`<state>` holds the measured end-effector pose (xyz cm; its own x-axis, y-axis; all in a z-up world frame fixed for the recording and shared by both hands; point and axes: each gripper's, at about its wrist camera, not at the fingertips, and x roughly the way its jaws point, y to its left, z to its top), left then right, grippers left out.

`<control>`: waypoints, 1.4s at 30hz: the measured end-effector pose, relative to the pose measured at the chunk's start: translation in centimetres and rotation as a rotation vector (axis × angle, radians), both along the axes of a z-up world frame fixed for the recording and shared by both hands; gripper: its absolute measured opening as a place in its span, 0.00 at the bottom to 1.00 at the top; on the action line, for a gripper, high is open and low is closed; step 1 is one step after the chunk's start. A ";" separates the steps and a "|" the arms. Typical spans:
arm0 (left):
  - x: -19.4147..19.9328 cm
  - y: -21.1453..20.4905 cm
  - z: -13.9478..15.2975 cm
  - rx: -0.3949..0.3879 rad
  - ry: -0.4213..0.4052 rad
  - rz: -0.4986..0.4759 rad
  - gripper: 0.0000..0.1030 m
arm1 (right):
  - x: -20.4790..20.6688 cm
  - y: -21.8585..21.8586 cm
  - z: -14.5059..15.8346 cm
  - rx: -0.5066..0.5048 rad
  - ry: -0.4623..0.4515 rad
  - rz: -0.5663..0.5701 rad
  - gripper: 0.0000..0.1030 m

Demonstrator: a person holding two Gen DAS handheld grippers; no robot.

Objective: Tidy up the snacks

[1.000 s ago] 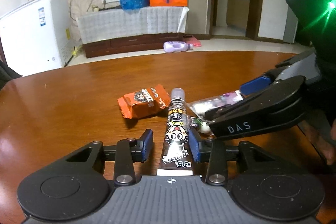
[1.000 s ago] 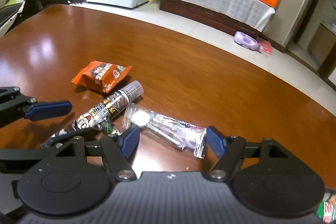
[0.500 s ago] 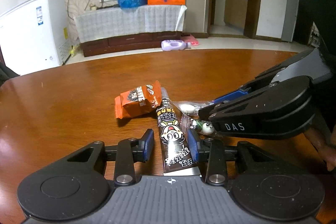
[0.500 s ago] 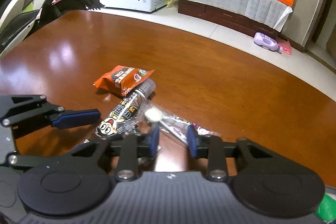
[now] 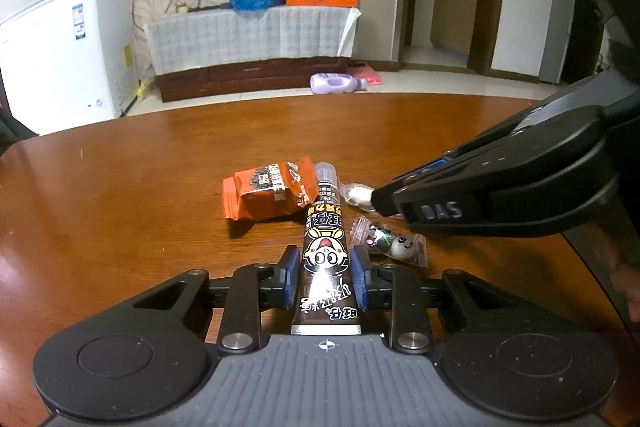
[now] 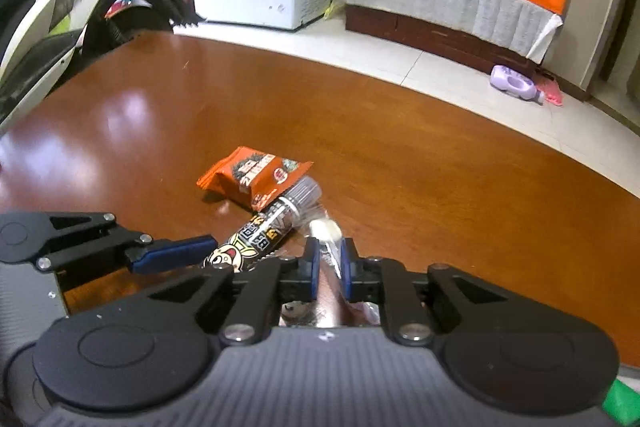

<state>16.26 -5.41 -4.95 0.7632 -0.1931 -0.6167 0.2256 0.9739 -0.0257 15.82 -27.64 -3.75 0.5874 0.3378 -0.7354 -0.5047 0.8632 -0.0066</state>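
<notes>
On the brown wooden table (image 5: 120,195), my left gripper (image 5: 325,273) is shut on a dark tube snack with a cartoon face (image 5: 326,251); the tube also shows in the right wrist view (image 6: 260,239). An orange snack packet (image 5: 268,193) lies touching the tube's cap end, and it shows in the right wrist view (image 6: 256,175). My right gripper (image 6: 329,263) is shut on a clear lollipop wrapper (image 6: 326,233), whose white tip pokes out ahead (image 5: 358,193). A small clear candy packet with a panda face (image 5: 390,241) lies right of the tube.
The right gripper's body (image 5: 512,187) reaches in from the right, close above the snacks. The left gripper's blue finger (image 6: 172,253) sits beside the tube. Beyond the table's far edge are a white freezer (image 5: 60,55), a cabinet with bags (image 5: 256,39) and a purple bottle (image 5: 336,83) on the floor.
My right gripper has closed on the lollipop wrapper, from wide open a second ago. My left gripper has tightened on the tube and pushed it forward against the orange packet.
</notes>
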 end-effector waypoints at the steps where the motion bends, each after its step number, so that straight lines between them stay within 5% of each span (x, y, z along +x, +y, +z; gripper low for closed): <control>1: 0.0 -0.1 0.0 0.001 -0.001 0.000 0.28 | 0.1 0.1 -0.1 -0.006 -0.001 0.001 0.11; 9: 0.1 0.2 -0.2 0.005 -0.003 -0.001 0.28 | 0.9 1.2 -0.8 -0.033 0.004 0.009 0.31; 14: 0.1 0.2 -0.2 0.005 -0.004 -0.001 0.28 | 1.4 1.9 -1.3 -0.070 -0.016 0.011 0.33; 17: 0.3 0.4 -0.1 0.004 -0.005 -0.002 0.29 | 1.8 1.9 -1.3 -0.050 -0.010 0.003 0.32; 22: 0.3 0.3 -0.1 0.002 -0.009 0.002 0.29 | 1.2 1.4 -1.2 -0.020 -0.015 -0.008 0.12; 35: 1.7 0.6 -0.2 -0.046 -0.009 0.039 0.39 | -7.1 -3.7 1.9 0.189 -0.066 -0.181 0.11; 42: 2.1 0.6 -0.2 -0.048 -0.009 0.053 0.25 | -12.4 -5.8 2.0 0.241 -0.034 -0.245 0.11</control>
